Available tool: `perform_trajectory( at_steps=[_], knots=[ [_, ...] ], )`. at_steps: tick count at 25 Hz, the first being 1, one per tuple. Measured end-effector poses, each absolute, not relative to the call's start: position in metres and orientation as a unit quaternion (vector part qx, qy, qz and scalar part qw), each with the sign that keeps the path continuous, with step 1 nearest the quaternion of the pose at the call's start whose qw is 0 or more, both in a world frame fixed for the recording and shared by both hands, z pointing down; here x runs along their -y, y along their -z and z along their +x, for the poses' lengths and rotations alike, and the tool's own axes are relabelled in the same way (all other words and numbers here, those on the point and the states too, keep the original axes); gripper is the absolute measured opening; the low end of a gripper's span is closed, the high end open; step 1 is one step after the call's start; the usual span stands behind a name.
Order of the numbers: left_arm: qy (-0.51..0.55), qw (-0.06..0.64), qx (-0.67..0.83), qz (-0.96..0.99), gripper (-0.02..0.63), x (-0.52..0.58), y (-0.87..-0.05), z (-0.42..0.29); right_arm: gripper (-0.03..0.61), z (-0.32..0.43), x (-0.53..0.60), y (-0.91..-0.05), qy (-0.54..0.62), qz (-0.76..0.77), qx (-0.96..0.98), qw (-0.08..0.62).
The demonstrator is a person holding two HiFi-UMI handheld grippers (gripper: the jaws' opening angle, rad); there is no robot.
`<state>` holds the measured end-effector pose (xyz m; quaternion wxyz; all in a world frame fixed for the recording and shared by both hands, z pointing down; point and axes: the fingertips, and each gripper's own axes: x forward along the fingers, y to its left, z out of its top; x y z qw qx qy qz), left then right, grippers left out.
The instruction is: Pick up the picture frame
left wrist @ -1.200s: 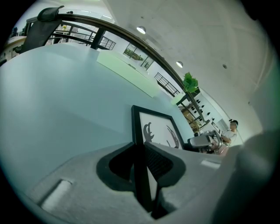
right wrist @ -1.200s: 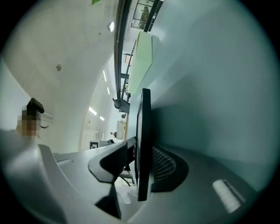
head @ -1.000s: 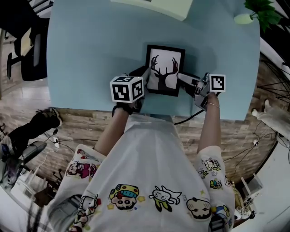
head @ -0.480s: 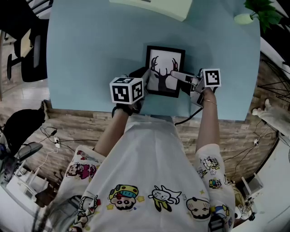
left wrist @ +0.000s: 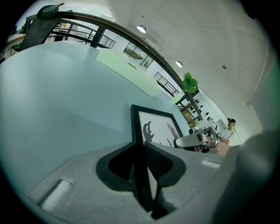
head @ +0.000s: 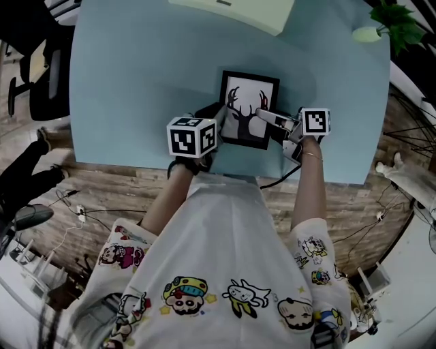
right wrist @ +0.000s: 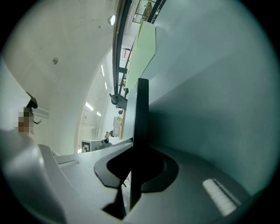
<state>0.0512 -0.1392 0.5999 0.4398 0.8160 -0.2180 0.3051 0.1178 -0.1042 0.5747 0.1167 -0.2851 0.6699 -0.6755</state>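
A black picture frame with an antler print lies on the light-blue table, near its front edge. My left gripper is shut on the frame's left side; in the left gripper view the black moulding is pinched between the dark pads of that gripper. My right gripper reaches in from the right, its jaws closing on the frame's right side. In the right gripper view the frame's edge runs straight between the pads of that gripper. The right gripper also shows in the left gripper view.
A pale green board lies at the table's far edge. A potted plant stands at the far right corner. A black chair sits left of the table. Cables trail over the wooden floor.
My right gripper has slid left onto the frame's right side and its jaws have narrowed around it. My left gripper and the frame have stayed where they were.
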Motion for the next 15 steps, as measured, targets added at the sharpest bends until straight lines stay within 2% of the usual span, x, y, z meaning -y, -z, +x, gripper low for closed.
perform_trajectory(
  at_steps=[9, 15],
  knots=[
    [-0.304, 0.433, 0.219, 0.82, 0.075, 0.14, -0.598, 0.048, 0.038, 0.116, 0.105, -0.57, 0.667, -0.288, -0.676, 0.125],
    [-0.289, 0.43, 0.227, 0.825, 0.107, 0.149, -0.592, 0.042, 0.035, 0.113, 0.11, -0.56, 0.655, -0.292, -0.684, 0.135]
  ],
)
